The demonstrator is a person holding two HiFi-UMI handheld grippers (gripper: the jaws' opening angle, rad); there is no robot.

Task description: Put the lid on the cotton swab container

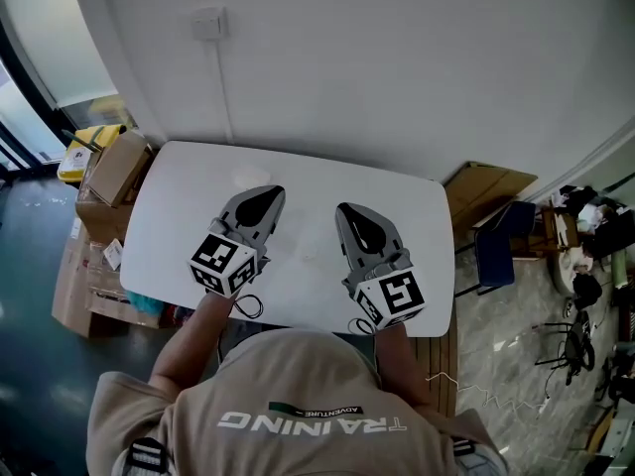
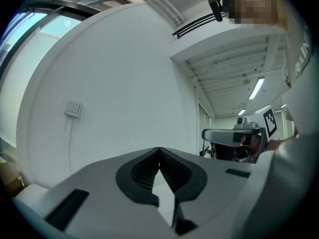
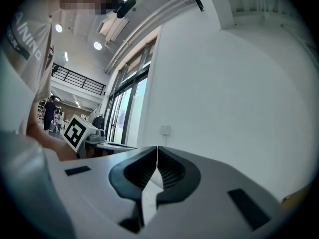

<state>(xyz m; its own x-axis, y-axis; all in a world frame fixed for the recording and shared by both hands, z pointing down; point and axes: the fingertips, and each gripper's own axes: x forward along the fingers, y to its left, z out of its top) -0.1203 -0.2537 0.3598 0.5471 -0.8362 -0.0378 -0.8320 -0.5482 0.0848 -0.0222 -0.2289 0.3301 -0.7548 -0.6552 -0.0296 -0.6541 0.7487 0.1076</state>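
Note:
In the head view both grippers hover over a white table, pointing at the wall. The left gripper is shut with its jaws tip to tip and nothing between them. So is the right gripper. Two faint pale shapes lie on the tabletop, one beyond the left gripper and one between the grippers. Both are too washed out to tell container from lid. The left gripper view shows shut jaws against the wall. The right gripper view shows the same. Neither gripper view shows the tabletop.
Cardboard boxes stand by the table's left end, with a folded carton and a blue chair at its right end. A wall switch sits above the table. The person's torso is close to the near edge.

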